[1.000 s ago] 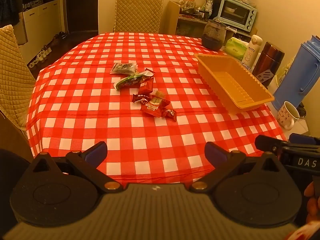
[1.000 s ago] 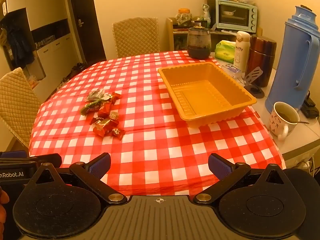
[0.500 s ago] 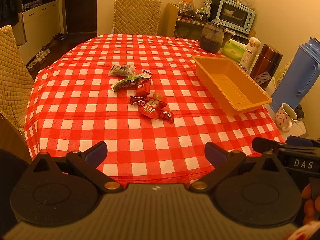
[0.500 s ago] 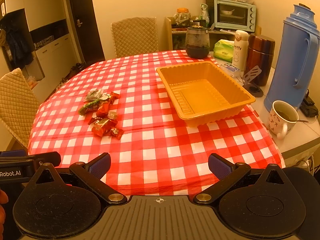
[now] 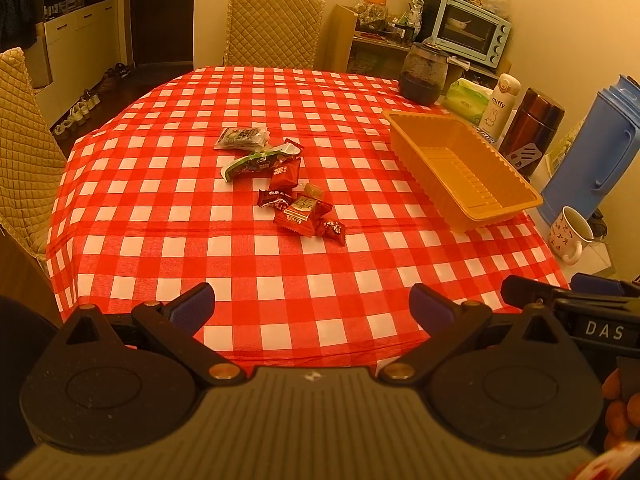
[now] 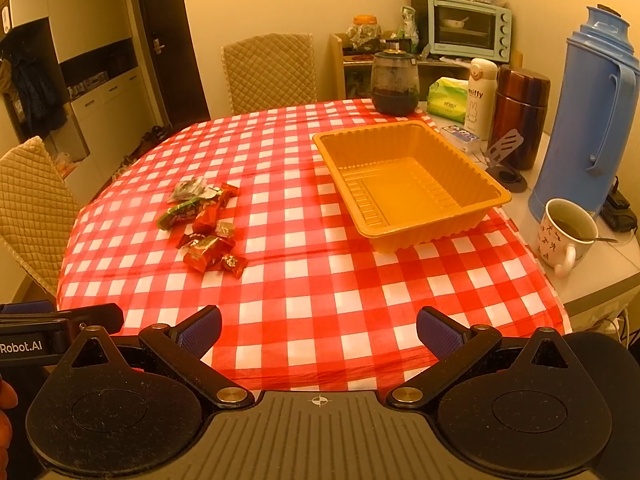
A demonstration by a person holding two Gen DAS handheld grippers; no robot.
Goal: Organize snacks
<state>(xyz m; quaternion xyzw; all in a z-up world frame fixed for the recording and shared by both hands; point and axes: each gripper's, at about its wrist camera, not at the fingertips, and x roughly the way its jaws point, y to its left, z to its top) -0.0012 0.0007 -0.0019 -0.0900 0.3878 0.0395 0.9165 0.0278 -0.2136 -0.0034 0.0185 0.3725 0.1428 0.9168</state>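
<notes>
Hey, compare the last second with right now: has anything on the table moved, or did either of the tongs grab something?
Only the cameras drifted a little, so the view shifts slightly. Nothing was taken or let go: the left tongs and right tongs stay open and empty above the near table edge. The snack pile lies where it was on the checkered cloth, and the orange tray is still empty and unmoved.

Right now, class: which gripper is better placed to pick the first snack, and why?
Left, probably. The snacks lie nearly straight ahead of the open left gripper; from the open right gripper they sit off left, with the tray ahead-right.
</notes>
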